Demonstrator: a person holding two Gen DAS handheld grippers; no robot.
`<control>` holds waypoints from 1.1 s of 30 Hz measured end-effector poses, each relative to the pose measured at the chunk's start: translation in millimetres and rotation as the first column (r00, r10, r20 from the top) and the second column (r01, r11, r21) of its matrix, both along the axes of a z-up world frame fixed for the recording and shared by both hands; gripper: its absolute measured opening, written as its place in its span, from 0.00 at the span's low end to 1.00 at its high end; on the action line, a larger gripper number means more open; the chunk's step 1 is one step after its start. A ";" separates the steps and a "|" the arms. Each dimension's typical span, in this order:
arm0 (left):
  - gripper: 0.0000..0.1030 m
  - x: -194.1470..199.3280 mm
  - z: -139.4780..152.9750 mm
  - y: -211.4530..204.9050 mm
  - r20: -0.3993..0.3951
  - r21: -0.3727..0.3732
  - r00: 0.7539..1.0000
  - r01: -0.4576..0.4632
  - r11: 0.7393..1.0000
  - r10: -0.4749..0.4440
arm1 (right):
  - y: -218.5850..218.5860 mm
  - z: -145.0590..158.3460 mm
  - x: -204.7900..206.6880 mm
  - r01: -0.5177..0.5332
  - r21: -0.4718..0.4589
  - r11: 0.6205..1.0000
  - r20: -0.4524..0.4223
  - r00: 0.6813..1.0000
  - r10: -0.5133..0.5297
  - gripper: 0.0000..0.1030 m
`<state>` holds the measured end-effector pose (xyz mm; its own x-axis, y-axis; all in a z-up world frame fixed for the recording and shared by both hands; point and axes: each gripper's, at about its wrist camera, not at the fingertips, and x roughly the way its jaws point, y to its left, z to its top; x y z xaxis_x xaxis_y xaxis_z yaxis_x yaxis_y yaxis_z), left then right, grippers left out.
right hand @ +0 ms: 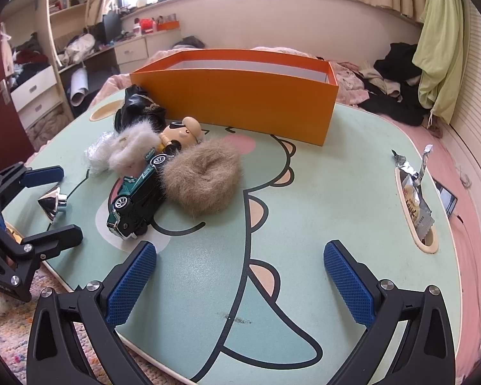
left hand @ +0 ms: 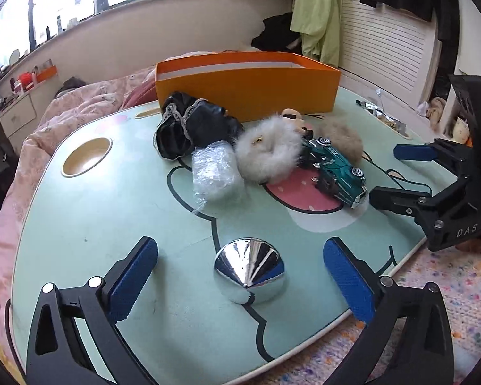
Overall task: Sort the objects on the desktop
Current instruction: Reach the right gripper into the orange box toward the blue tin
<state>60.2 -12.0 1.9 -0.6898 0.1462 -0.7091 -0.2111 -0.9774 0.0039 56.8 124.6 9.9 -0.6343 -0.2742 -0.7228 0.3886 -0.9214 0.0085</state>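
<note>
Right gripper (left hand: pixel 397 173): I read "DAS" in pale letters on its black body, seen from the left wrist view.
Toy car (right hand: pixel 134 197): I see a round VW badge on the nose and another on a wheel hub; white lettering runs along the green body (too small for me to read).
Snack packet (right hand: pixel 415 205): printed characters on the wrapper, which I cannot make out.
Elsewhere: I find nothing readable.
</note>
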 end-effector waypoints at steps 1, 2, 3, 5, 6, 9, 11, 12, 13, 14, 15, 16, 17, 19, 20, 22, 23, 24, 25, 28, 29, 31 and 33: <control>1.00 0.5 -0.3 -1.0 -0.002 -0.001 1.000 0.000 1.000 0.000 | 0.2 -0.3 0.6 0.000 -0.001 1.000 0.000 1.000 0.000 1.00; 1.00 0.4 -0.5 -2.1 -0.002 -0.002 1.000 0.000 1.000 0.000 | -0.2 -0.3 0.8 0.000 -0.001 1.000 0.000 1.000 0.000 1.00; 1.00 0.7 -0.6 -2.5 -0.002 -0.001 1.000 0.000 1.000 0.000 | -0.2 -0.2 1.0 -0.001 0.000 1.000 -0.001 1.000 0.001 1.00; 1.00 0.7 -1.0 -2.2 -0.002 -0.002 1.000 0.000 1.000 0.000 | -0.1 -0.3 0.6 -0.001 0.000 1.000 0.000 1.000 0.001 1.00; 1.00 0.8 -0.9 -2.4 -0.002 -0.002 1.000 0.000 1.000 0.000 | -0.1 -0.2 0.7 -0.001 0.000 1.000 -0.001 1.000 0.001 1.00; 1.00 0.5 -1.1 -2.2 -0.002 -0.002 1.000 0.001 1.000 -0.001 | -0.1 -0.2 0.5 -0.001 0.000 1.000 0.000 1.000 0.001 1.00; 1.00 0.7 -0.9 -2.5 -0.002 -0.002 1.000 0.001 1.000 -0.001 | 0.0 -0.2 0.5 -0.001 0.000 1.000 -0.001 1.000 0.001 1.00; 1.00 0.6 -1.0 -2.4 -0.002 -0.002 1.000 0.001 1.000 -0.001 | -0.1 -0.1 0.6 -0.001 0.000 1.000 0.000 1.000 0.001 1.00; 1.00 0.4 -1.2 -2.3 -0.002 -0.002 1.000 0.001 1.000 -0.001 | -0.2 0.0 0.9 -0.002 0.001 1.000 0.001 1.000 0.002 1.00; 1.00 0.6 -1.0 -2.7 -0.002 -0.002 1.000 0.001 1.000 -0.001 | -0.5 -0.1 0.3 -0.004 0.002 1.000 0.003 1.000 0.004 1.00; 1.00 0.7 -0.8 -3.0 -0.002 -0.001 1.000 0.001 1.000 -0.001 | -0.7 -0.4 0.9 -0.007 0.004 1.000 0.005 1.000 0.007 1.00; 1.00 0.7 -0.8 -2.8 -0.002 -0.001 1.000 0.001 1.000 -0.001 | -0.5 -0.7 1.2 -0.012 0.007 1.000 0.009 1.000 0.012 1.00; 1.00 0.7 -0.8 -2.8 -0.002 -0.001 1.000 0.001 1.000 -0.001 | -0.4 -0.4 0.0 -0.014 0.011 1.000 0.019 1.000 0.014 1.00; 1.00 0.5 -0.9 -2.8 -0.002 -0.001 1.000 0.001 1.000 -0.001 | -0.5 1.2 0.5 -0.022 0.020 1.000 0.057 0.998 0.020 1.00; 1.00 0.6 -1.5 -2.5 -0.002 -0.001 1.000 0.001 1.000 -0.001 | -1.4 4.4 -0.7 -0.045 0.027 0.999 0.085 0.995 0.043 1.00; 1.00 0.8 -3.0 -1.9 -0.002 0.000 1.000 0.002 1.000 -0.002 | -2.2 18.5 -2.0 -0.081 0.043 0.996 0.084 0.993 0.078 1.00; 1.00 0.9 -3.0 -2.1 -0.002 0.000 1.000 0.002 1.000 -0.002 | -1.1 32.1 -3.9 -0.078 0.057 0.995 0.049 0.996 0.075 1.00; 1.00 0.9 -3.0 -2.2 -0.002 0.000 1.000 0.002 1.000 -0.002 | 0.4 45.0 -6.7 -0.063 0.070 0.996 0.013 0.998 0.062 1.00; 1.00 0.9 -3.0 -2.2 -0.002 0.000 1.000 0.002 1.000 -0.002 | 2.7 60.0 -12.2 -0.039 0.074 0.996 -0.018 0.999 0.041 1.00; 1.00 1.0 -3.0 -2.3 -0.002 0.000 1.000 0.002 1.000 -0.002 | 12.3 103.3 -47.0 0.009 -0.012 1.000 0.004 1.000 -0.009 1.00; 1.00 0.9 -3.1 -2.3 -0.002 0.000 1.000 0.002 1.000 -0.002 | 13.6 115.3 -66.0 0.015 -0.064 0.998 0.059 0.998 -0.012 1.00; 1.00 1.2 -3.0 -2.5 -0.003 0.000 1.000 0.002 1.000 -0.002 | 10.3 126.0 -104.1 0.035 -0.125 0.992 0.179 0.984 -0.012 1.00; 1.00 1.0 -2.9 -2.5 -0.004 0.001 1.000 0.003 1.000 -0.003 | -1.4 125.2 -141.8 0.062 -0.126 0.990 0.284 0.959 -0.024 0.90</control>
